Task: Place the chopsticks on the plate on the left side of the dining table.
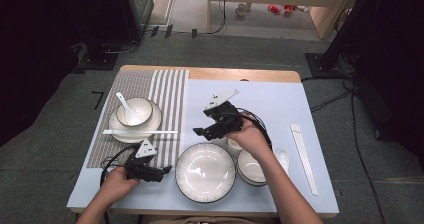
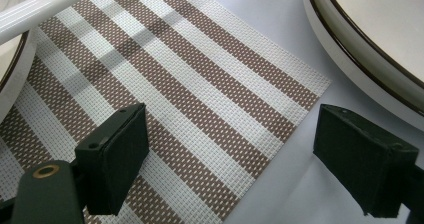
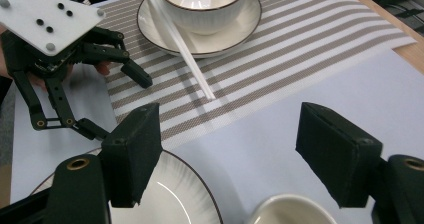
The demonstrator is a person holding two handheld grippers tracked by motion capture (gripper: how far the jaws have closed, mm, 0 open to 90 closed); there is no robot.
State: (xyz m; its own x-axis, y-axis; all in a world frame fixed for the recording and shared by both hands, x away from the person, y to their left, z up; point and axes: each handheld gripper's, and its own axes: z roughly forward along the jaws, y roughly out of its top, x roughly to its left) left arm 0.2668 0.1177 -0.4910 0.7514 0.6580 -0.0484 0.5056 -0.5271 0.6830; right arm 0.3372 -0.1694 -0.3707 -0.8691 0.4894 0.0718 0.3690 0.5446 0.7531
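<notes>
Fingers of the right gripper (image 3: 227,156) stand open (nothing between), above the large plate (image 3: 170,194) and cup (image 3: 292,211).

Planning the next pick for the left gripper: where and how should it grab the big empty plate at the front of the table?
Take the big plate by its near-left rim, coming in low from the left, where the left gripper already sits open beside it. The rim is raised and thin, so one jaw can go over and one under. The bowls crowd its right side, which probably rules that side out.

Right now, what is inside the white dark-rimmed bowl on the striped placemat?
A white spoon leans inside the white dark-rimmed bowl; the spoon's scoop hides part of the bowl's floor.
</notes>
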